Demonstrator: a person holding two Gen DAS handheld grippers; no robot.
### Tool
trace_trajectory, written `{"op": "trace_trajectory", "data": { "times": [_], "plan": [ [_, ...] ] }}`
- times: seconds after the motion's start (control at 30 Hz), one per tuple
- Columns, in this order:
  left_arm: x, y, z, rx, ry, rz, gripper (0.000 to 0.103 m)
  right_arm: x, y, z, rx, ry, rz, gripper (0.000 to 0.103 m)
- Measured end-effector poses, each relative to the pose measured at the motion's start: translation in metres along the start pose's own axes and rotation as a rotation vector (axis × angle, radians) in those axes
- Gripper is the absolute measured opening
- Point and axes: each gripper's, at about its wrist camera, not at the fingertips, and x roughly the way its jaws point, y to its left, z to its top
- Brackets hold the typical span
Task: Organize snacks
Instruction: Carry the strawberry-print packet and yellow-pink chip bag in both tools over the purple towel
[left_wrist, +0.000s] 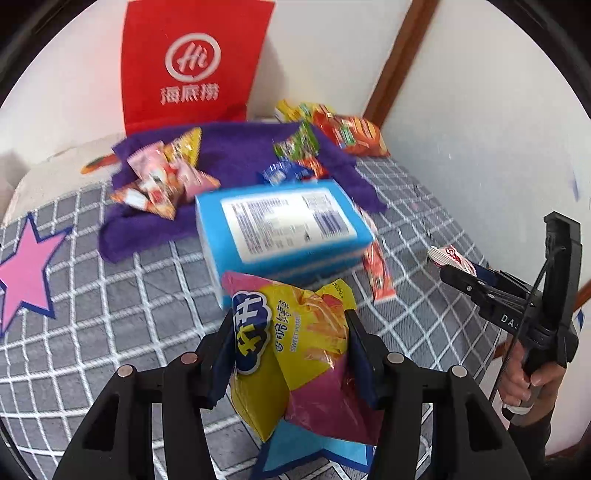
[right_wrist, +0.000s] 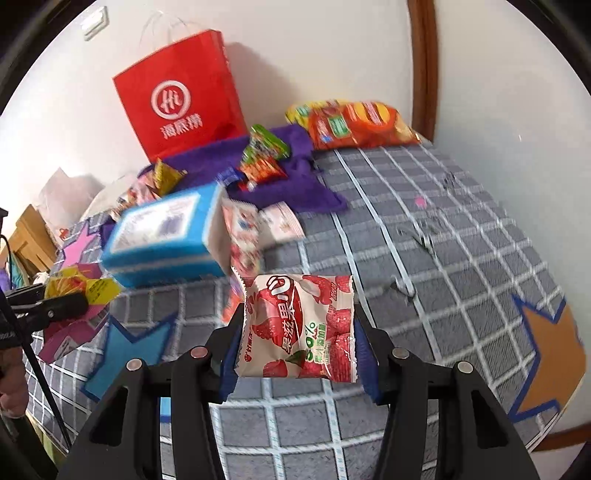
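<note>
The left gripper (left_wrist: 291, 354) is squeezing a yellow chip bag (left_wrist: 295, 354) between its pads; the bag's long side runs away from the tongs, toward the blue box (left_wrist: 284, 229) just past it; the right gripper (right_wrist: 295, 347) is pinching a strawberry snack pack (right_wrist: 299, 328), and its long side lies across the jaws, edge to edge; both snacks look lifted off the bed (right_wrist: 461, 258), so each one is already in the tongs.

The red paper bag (right_wrist: 181, 99) stands at the far edge of the bed against the wall, straight ahead and a bit to the left of both tongs; it is well apart from them, with the blue box and the purple towel (left_wrist: 229, 151) between; I guess the snacks should go there; the left gripper seems a little nearer to it, so it may go first.
</note>
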Motion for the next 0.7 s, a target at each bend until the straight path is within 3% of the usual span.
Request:
{"op": "trace_trajectory", "data": {
  "times": [0.37,0.7],
  "plan": [
    [-0.032,0.023,0.058,-0.022,-0.099,0.054,0.053,-0.009,0.040,0.086,-0.048,-0.084,0.040,0.052],
    [-0.029,0.054,0.109,-0.068,-0.142,0.091,0.053,0.018,0.061,0.149,-0.064,-0.078,0.093,0.052]
  ]
}}
